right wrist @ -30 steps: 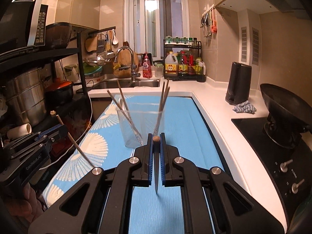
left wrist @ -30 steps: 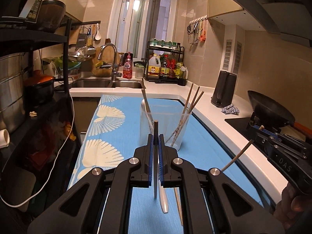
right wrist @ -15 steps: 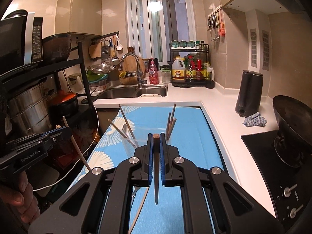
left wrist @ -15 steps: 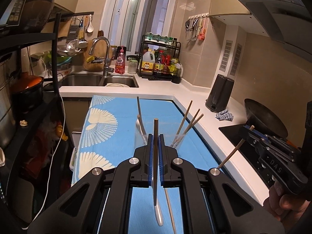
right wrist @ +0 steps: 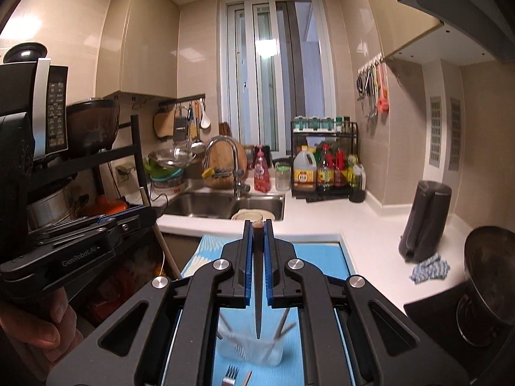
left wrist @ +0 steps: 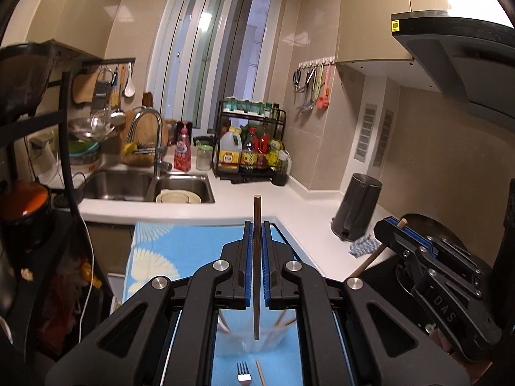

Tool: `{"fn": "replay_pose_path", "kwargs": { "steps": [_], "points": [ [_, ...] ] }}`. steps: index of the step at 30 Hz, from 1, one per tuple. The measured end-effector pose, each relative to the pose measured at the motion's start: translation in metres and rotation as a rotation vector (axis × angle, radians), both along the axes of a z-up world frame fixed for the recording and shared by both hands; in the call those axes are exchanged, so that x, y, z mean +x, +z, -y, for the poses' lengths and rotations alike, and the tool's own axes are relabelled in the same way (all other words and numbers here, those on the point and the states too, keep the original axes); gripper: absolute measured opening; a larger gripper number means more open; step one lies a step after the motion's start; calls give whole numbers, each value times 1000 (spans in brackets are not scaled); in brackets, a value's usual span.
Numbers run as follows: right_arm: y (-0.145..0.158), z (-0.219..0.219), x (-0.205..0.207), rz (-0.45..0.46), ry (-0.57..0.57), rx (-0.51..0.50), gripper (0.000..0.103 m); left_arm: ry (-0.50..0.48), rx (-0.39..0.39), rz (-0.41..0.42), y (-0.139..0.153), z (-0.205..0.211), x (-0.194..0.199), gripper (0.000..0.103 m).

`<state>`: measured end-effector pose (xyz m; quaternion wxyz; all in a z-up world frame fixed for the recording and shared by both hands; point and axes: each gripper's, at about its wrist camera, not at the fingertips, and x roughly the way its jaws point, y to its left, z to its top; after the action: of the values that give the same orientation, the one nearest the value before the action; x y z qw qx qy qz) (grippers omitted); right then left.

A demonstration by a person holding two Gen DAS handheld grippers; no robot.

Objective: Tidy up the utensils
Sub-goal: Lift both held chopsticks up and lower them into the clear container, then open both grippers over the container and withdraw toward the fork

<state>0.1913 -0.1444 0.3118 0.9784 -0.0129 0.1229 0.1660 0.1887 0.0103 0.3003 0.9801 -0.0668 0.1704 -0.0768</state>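
My left gripper (left wrist: 257, 225) is shut on a dark wooden chopstick (left wrist: 257, 267), held upright with its lower tip over a clear glass cup (left wrist: 257, 337) that holds several chopsticks. My right gripper (right wrist: 257, 225) is shut on another dark chopstick (right wrist: 257, 289), its pointed tip just above the same cup (right wrist: 249, 347). A fork (left wrist: 243, 373) and a loose chopstick (left wrist: 260, 376) lie on the blue mat in front of the cup. The fork also shows in the right wrist view (right wrist: 230, 376). Each gripper appears in the other's view: right (left wrist: 391, 228), left (right wrist: 141, 217).
The blue shell-print mat (left wrist: 167, 254) covers the counter. A sink (left wrist: 148, 186) with a bowl, a bottle rack (left wrist: 254, 151), a black kettle (left wrist: 357, 209) with a rag, and a wok on the stove (right wrist: 489, 257) surround it. A black shelf rack (right wrist: 64, 160) stands left.
Both grippers have risen and tilted up, keeping their chopsticks. The cup has slid from ahead of the jaws to below them, and a fork now shows on the mat.
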Motion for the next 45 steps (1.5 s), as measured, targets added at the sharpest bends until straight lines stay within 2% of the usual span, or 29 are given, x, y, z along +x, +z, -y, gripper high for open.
{"fn": "replay_pose_path", "kwargs": {
  "steps": [4,6,9,13,17,19,28,32,39,42,45],
  "points": [
    [-19,-7,27,-9,9,-9,6,16,29,-21,-20,1,35,5],
    [-36,-10,37,-14,15,-30,6,12,29,-48,-40,-1,52,5],
    [-67,-12,55,-70,15,-41,6,17,35,-94,-71,-3,71,5],
    [-94,-16,66,-131,42,-62,7,16,13,-158,-104,-10,81,5],
    [-109,-16,67,-179,32,-81,14,19,-5,-190,-114,-18,79,8],
    [-109,-12,64,-184,23,-70,26,25,-16,-172,-108,-23,72,20],
    [-84,-4,23,-107,-21,-91,29,57,-19,-72,-74,-35,20,22],
    [-78,6,-10,-61,-40,-77,29,68,-2,-43,-73,-34,-12,22],
    [-102,21,-70,-30,-71,-45,29,64,13,-48,-107,-26,-72,22],
    [-123,24,-94,-31,-94,-40,29,71,32,-59,-131,-24,-99,22],
    [-152,26,-111,-76,-98,-25,29,84,41,-80,-156,-25,-121,22]
  ]
}}
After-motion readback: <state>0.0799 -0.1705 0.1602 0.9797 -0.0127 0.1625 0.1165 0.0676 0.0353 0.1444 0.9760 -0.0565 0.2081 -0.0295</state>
